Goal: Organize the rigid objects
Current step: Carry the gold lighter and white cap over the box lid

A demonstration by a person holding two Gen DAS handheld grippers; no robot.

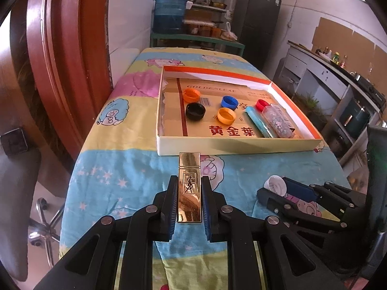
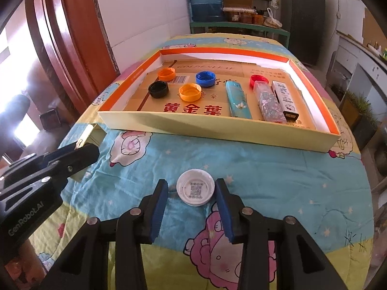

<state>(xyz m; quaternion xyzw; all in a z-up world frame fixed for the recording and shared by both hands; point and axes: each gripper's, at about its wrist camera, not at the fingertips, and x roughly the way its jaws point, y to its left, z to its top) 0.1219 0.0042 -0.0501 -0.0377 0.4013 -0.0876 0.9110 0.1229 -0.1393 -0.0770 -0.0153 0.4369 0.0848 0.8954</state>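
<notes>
Left gripper (image 1: 189, 194): we have the jaws clamped on a gold lipstick case (image 1: 189, 186), pads pressing both long sides, case pointing forward past the fingertips and lifted off the cloth, just short of the tray's near wall.

Right gripper (image 2: 192, 194): jaws partly apart, straddling a white bottle cap (image 2: 195, 187) that lies open side up on the tablecloth (image 2: 266, 169). We see a gap on each side between pads and cap, so no grip.

Outward: a shallow cardboard tray (image 2: 217, 130) with an orange inner rim sits on the cloth beyond both grippers.

Inside it, left part:
- orange cap (image 2: 166, 73)
- black cap (image 2: 158, 89)
- yellow-orange cap (image 2: 190, 92)
- blue cap (image 2: 205, 78)

All open side up, near each other but apart.

Right part: a red cap (image 2: 258, 80) at the back, then three long items lying side by side, pointing front to back:
- teal tube (image 2: 238, 100)
- glittery clear case (image 2: 268, 102)
- white stick with a black end (image 2: 285, 100)

The glittery case touches the red cap.
</notes>
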